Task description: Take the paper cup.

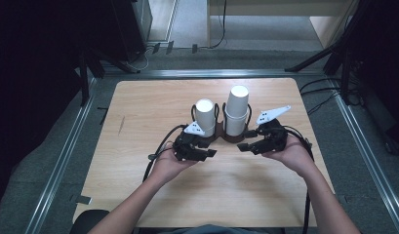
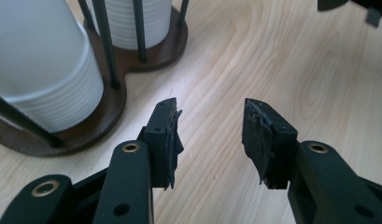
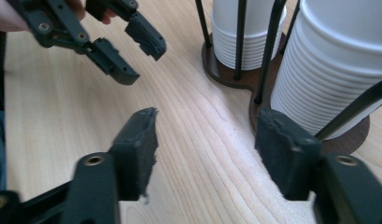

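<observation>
Wooden counter (image 1: 138, 107): I see it carrying a brown holder (image 1: 225, 138) with white cup stacks (image 1: 205, 114).
Left tongs (image 2: 209, 109): moderately wide, gripping nothing; holder at 10 o'clock.
Right tongs (image 3: 207, 123): apart, empty; holder at 1 o'clock.

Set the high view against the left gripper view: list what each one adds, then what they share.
High view: the forearms, the whole table with floor around it, and the cups seen from above, their closed ends up.
Left gripper view: the frayed pads of the open left tongs, nothing between them, and the stacked cup rims up close.
Both: two stacks of cups in a brown holder with black rods, on the wooden table.
</observation>
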Demonstrator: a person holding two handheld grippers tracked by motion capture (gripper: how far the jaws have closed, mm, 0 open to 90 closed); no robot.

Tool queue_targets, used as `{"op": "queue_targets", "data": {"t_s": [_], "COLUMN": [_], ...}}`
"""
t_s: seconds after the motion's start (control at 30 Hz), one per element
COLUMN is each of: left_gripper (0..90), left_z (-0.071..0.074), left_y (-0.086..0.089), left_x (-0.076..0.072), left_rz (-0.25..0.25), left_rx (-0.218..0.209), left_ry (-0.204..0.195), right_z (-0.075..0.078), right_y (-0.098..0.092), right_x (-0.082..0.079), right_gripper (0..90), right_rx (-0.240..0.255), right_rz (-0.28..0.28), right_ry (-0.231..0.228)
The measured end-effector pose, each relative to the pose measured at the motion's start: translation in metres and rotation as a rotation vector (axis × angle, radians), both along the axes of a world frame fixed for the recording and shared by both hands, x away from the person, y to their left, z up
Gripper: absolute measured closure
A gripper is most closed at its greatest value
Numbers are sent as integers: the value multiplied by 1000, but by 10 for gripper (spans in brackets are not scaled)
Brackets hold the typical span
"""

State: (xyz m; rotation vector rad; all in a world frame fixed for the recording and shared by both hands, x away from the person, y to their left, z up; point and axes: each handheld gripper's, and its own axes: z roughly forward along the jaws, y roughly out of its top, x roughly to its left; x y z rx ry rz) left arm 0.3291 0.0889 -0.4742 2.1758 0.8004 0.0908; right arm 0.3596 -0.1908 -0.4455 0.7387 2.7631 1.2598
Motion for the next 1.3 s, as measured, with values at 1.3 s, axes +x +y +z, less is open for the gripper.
{"op": "queue_targets", "data": {"t_s": [1.3], "left_gripper": [680], "left_z": [18], "left_y": [-51], "left_x": [34], "left_rz": [17], "left_rx": [-51], "left_ry": [-7], "right_z": [55], "right_y": [-18], "right_x": [40], "right_gripper": [359], "right_rx": [-2], "right_rz": [-108], "right_ry": [-61]}}
